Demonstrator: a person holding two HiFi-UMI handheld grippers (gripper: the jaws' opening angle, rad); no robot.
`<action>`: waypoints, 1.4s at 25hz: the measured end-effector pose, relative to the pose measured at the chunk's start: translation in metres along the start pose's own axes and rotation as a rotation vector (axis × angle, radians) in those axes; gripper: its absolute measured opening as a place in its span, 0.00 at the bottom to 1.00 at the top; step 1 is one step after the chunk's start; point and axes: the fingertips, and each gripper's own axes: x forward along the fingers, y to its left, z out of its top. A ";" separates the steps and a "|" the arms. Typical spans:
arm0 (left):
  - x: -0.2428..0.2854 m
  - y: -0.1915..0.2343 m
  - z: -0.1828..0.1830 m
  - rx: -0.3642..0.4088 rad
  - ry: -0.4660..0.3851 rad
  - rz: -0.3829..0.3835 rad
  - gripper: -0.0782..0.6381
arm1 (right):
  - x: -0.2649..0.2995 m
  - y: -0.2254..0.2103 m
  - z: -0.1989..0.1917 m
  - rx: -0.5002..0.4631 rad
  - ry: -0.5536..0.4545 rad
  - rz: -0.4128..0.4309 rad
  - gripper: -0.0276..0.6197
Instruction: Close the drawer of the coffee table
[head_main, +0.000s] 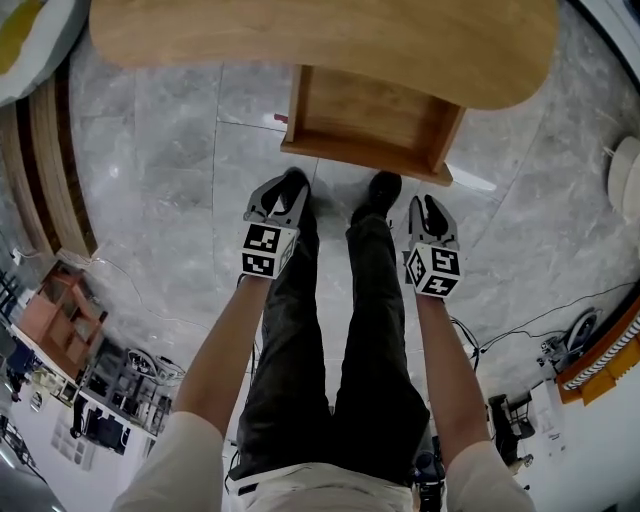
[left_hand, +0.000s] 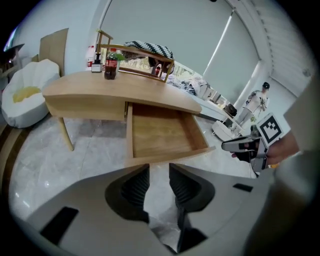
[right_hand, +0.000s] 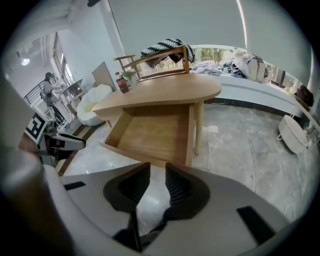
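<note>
Your approach to the drawer (head_main: 365, 115) front is clear: only bare floor (head_main: 180, 200) lies between it and both grippers. Your legs (head_main: 370, 300) fill the gap between the left gripper (head_main: 282, 192) and the right gripper (head_main: 428, 208). The coffee table (head_main: 320, 40) top overhangs the drawer's rear. A table leg (right_hand: 198, 127) stands beside the drawer's right wall.

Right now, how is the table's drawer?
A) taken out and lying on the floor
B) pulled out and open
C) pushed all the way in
B: the drawer sticks out from under the coffee table top, still held in the table, with its wooden inside showing.
</note>
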 end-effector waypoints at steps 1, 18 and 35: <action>0.006 0.002 -0.007 -0.011 0.007 0.006 0.30 | 0.005 -0.001 -0.006 0.002 0.007 -0.002 0.22; 0.082 0.016 -0.035 -0.092 -0.011 0.072 0.31 | 0.075 -0.024 -0.040 0.027 0.000 -0.089 0.27; 0.089 0.018 -0.017 -0.115 -0.039 0.078 0.32 | 0.080 -0.024 -0.032 0.135 -0.015 -0.128 0.28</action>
